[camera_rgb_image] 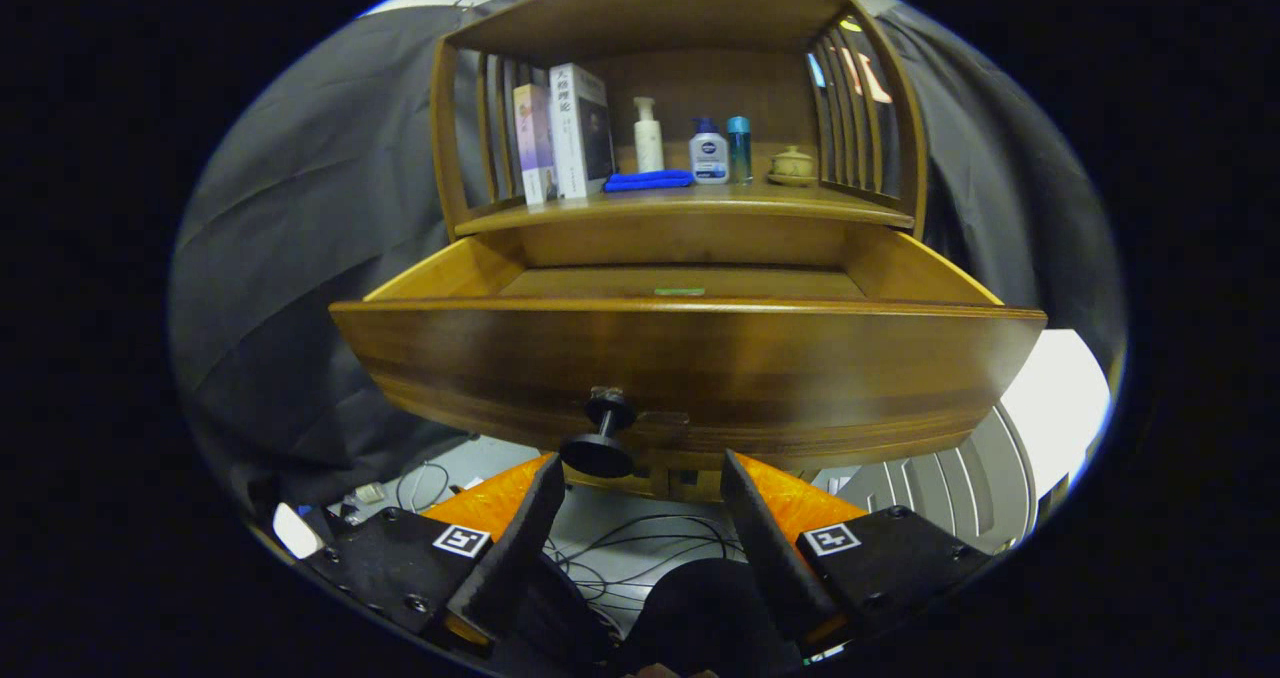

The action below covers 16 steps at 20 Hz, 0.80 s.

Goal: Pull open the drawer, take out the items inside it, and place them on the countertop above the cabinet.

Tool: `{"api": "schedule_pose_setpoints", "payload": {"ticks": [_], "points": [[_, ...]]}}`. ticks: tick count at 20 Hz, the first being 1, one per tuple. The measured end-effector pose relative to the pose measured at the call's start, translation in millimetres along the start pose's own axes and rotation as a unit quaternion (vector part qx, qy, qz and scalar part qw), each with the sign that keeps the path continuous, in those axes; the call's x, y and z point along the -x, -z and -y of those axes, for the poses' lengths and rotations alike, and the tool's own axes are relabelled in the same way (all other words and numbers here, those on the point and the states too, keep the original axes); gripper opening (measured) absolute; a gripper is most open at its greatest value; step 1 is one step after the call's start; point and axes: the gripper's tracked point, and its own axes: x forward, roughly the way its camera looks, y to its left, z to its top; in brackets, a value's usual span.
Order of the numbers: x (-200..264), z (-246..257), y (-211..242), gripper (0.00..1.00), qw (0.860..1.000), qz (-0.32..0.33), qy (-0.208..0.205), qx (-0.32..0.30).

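- The gripper point(640, 483) has its fingers point(515, 538) spread apart with nothing between them; their tips sit just below the drawer front, and their bases are cut off from sight.
- Loose cables point(640, 548) lie on the floor between and beyond the fingers, thin and tangled.
- A dark round knob point(603, 430) on a short stem juts from the drawer front, just ahead of the left finger and not touched by it.
- The drawer point(690, 358) is pulled out; its polished wood front curves and hides most of the inside.
- Only a small green item point(679, 291) peeks over the front edge, lying on the drawer floor; its shape is hard to make out.
- On the countertop point(700, 203) above stand two books point(565, 138), a folded blue cloth point(648, 180), three bottles point(700, 143) and a small lidded jar point(792, 165), between slatted wooden sides.
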Motion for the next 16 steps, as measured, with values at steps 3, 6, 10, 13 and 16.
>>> {"api": "schedule_pose_setpoints", "payload": {"ticks": [3,6,10,13,16], "points": [[17,4,-31,0.98,1.0,0.031,0.003,-0.003],[27,6,-60,0.98,0.998,0.061,0.006,0.008],[29,18,-90,0.98,0.996,0.084,0.015,0.021],[26,27,-110,0.98,0.995,0.092,0.019,0.02],[13,35,-134,0.98,0.995,0.094,0.016,0.023]]}}
